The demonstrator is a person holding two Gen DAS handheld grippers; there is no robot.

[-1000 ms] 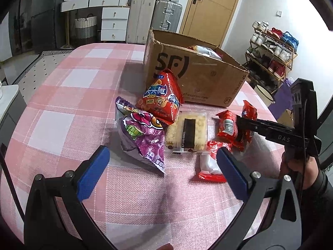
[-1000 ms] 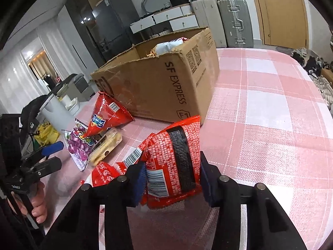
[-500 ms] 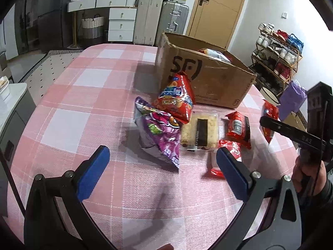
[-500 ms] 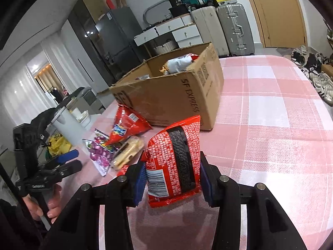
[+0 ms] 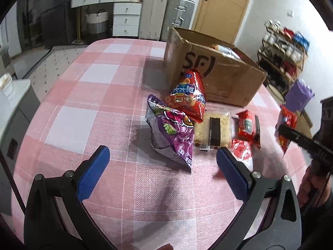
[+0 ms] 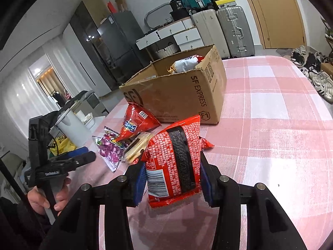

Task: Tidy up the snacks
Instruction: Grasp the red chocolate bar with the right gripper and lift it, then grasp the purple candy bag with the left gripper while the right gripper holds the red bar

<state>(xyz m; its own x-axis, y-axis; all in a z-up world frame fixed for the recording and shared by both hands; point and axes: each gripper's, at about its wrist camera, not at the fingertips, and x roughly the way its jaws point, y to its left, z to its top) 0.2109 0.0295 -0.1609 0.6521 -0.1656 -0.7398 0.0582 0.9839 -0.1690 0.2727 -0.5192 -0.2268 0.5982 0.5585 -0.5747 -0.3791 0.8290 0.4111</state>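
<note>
Right hand-held gripper (image 6: 172, 182) is clamped on a red snack packet (image 6: 174, 164), blue pads pressed against both its sides, packet upright and lifted clear of the tabletop (image 6: 270, 125). Left hand-held gripper (image 5: 162, 168) has its jaws wide apart, nothing between them, hovering over the pink-and-white checked cloth.

Ahead of the right hand-held gripper, slightly left: open cardboard box (image 6: 179, 95), printed "SF EXPRESS", sitting on the tabletop with a white-and-red bag (image 6: 186, 62) showing inside (other contents too hidden to tell). From the left hand-held gripper the same box is ahead and to the right.

Loose snacks lie in a cluster between the box and the left hand-held gripper:
- purple snack bag (image 5: 170, 134), straight ahead of the left jaws, nearest to them
- red triangular chip bag (image 5: 190, 95), beyond the purple one, overlapping its top and leaning against the box front
- clear-wrapped cake pack (image 5: 214, 131) with a dark band, just right of the purple bag, touching it
- small red packet (image 5: 248, 128), right of the cake pack
- another small red-and-white packet (image 5: 242, 152), partly behind the left hand-held gripper's right finger

In the left wrist view the held packet appears far right, off the tabletop, gripped by the other tool (motion-blurred).
</note>
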